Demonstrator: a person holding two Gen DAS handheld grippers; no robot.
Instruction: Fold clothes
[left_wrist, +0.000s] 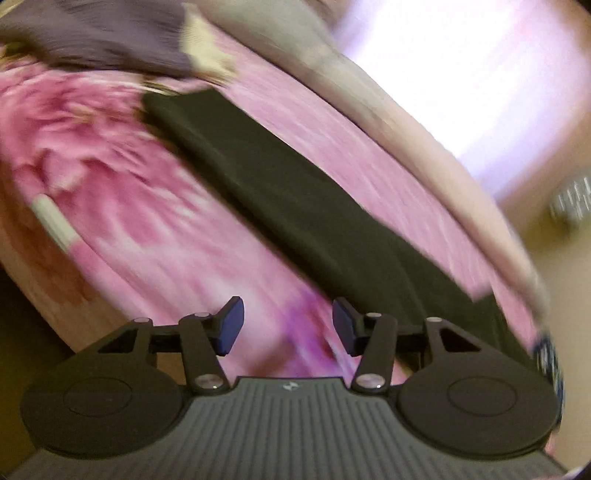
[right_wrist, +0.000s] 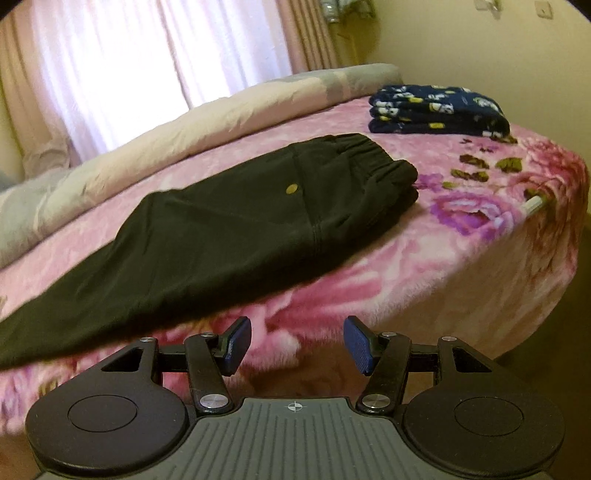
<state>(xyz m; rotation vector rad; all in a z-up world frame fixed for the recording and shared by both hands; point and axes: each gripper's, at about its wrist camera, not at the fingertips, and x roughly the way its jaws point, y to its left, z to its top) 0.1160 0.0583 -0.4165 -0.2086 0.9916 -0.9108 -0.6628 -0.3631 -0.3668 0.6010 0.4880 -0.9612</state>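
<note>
Black trousers (right_wrist: 229, 221) lie lengthwise on a pink floral blanket (right_wrist: 406, 258), folded in half along the legs, with the elastic waistband toward the right in the right wrist view. The left wrist view is blurred and tilted; there the trousers (left_wrist: 295, 206) run diagonally from upper left to lower right. My left gripper (left_wrist: 288, 328) is open over the blanket, just left of the trouser leg, with nothing between its pads. My right gripper (right_wrist: 297, 345) is open near the bed's front edge, below the trousers, also holding nothing.
A folded dark blue floral garment (right_wrist: 439, 109) sits at the far right of the bed. A rolled pale quilt (right_wrist: 184, 133) lies along the far side under a curtained window. A purple-grey cloth (left_wrist: 99, 37) lies at the upper left in the left wrist view.
</note>
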